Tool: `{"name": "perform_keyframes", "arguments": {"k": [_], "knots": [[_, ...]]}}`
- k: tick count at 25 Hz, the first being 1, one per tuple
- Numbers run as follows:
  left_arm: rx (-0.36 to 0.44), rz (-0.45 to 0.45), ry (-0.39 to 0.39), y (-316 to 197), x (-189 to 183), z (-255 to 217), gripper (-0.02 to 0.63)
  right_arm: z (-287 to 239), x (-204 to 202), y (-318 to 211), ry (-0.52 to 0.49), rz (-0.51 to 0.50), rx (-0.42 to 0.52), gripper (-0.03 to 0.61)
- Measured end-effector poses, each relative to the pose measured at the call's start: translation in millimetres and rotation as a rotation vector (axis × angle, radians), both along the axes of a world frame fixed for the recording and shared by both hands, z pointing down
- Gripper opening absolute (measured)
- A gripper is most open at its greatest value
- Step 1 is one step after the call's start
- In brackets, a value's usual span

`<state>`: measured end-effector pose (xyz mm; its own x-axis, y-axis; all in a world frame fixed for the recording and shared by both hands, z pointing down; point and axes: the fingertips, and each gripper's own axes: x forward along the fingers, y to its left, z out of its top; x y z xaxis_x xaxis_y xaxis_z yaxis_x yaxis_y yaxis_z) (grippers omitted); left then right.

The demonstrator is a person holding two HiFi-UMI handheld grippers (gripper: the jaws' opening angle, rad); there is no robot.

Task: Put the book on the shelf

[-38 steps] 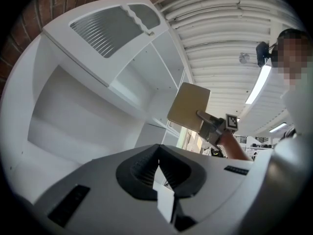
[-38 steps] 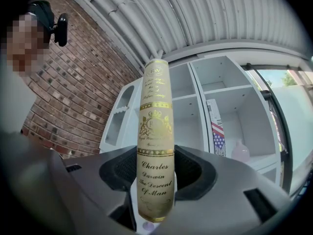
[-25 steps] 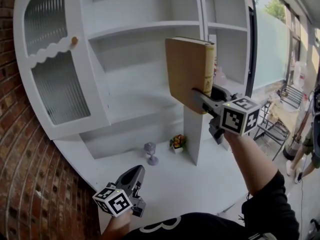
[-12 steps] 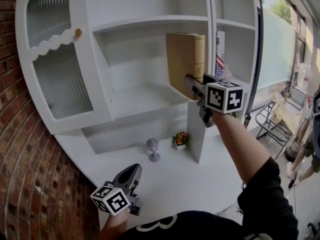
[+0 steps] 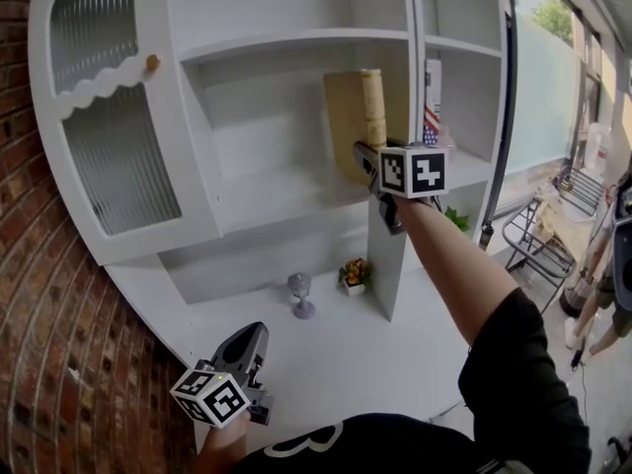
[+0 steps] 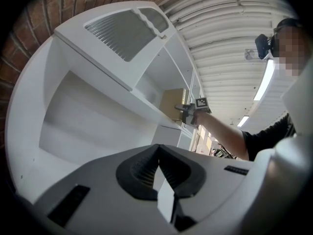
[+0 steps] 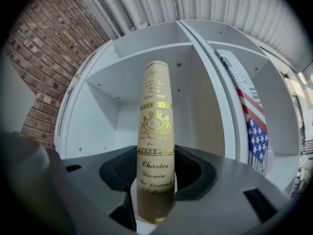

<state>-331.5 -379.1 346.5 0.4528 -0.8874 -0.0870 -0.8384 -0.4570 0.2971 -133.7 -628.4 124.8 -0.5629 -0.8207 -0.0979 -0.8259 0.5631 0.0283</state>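
Tan book [image 7: 156,131] stands upright in the right tongs [image 7: 155,195], clamped low on its spine, the open shelf bay [image 7: 100,114] straight ahead beyond it. Left tongs [image 5: 249,349], closed and empty, hang far below.

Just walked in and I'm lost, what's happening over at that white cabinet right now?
A person holds a gripper in each hand. The right gripper is clamped on an upright tan book, spine facing it, held up at an open shelf of the white cabinet. The left gripper hangs low, shut and empty.
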Motion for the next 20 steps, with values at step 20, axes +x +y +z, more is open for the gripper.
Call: {"name": "perform_keyframes", "arguments": {"k": [20], "knots": [[0.008,-0.033,0.023,5.8,-7.2,3.9,0.003,21.4,0.4,-22.5,-0.017,0.01,-0.065,0.205]]}}
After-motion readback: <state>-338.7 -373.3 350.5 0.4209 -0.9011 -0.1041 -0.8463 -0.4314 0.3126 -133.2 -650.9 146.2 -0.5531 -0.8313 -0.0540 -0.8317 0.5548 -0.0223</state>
